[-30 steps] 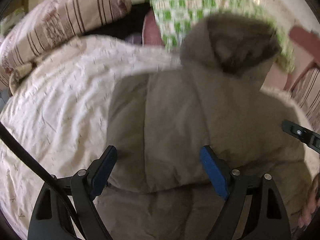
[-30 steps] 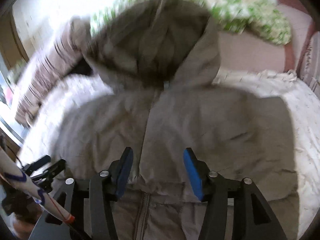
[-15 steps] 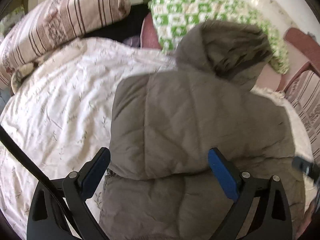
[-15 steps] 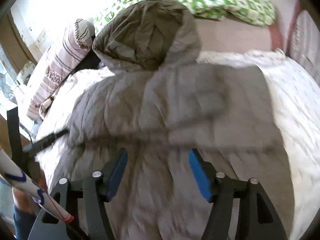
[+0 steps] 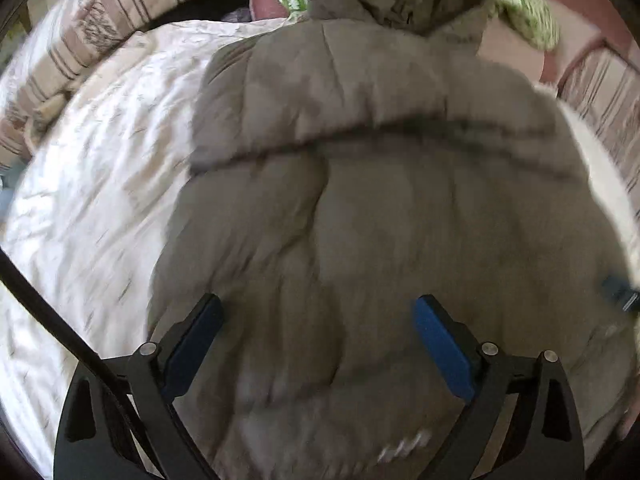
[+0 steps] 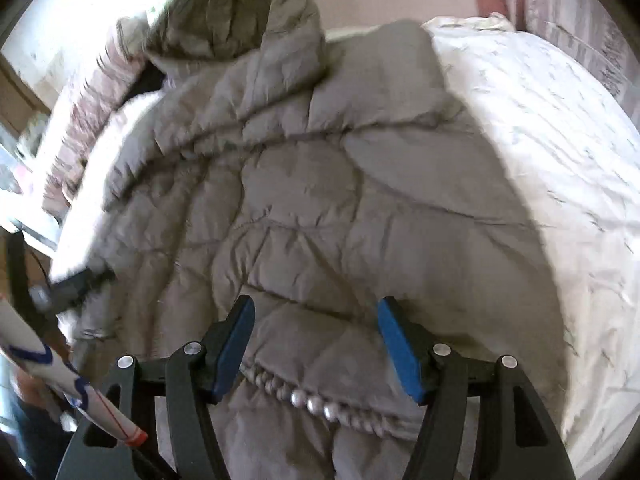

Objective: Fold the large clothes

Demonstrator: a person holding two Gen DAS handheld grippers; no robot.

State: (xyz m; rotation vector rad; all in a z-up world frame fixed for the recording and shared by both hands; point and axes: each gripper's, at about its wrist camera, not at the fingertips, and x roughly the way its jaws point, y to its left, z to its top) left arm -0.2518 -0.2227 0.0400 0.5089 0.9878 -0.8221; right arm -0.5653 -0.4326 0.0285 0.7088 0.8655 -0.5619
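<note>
A grey-brown puffer jacket (image 5: pixel 400 200) lies flat on the bed, its hood (image 5: pixel 416 4) at the far end. A folded part lies across its chest. My left gripper (image 5: pixel 318 344) hovers over the jacket's lower half, jaws wide open, pads clear of the fabric. In the right wrist view the same jacket (image 6: pixel 320 200) fills the middle, hood (image 6: pixel 228 20) at the top left. My right gripper (image 6: pixel 316 344) is open above a folded edge near the hem, holding nothing. The left gripper's tip (image 6: pixel 76 284) shows at the jacket's left side, and the right gripper's tip (image 5: pixel 618 298) at its right side.
A white patterned bed cover (image 5: pixel 88 184) lies under the jacket and spreads to both sides (image 6: pixel 552 152). A striped pillow (image 5: pixel 120 12) and a green checked pillow (image 5: pixel 528 16) lie at the head. A black cable (image 5: pixel 48 320) crosses the lower left.
Both grippers have drawn back from the jacket's chest toward its hem, and their jaws stand wider. The folded part stays lying across the chest.
</note>
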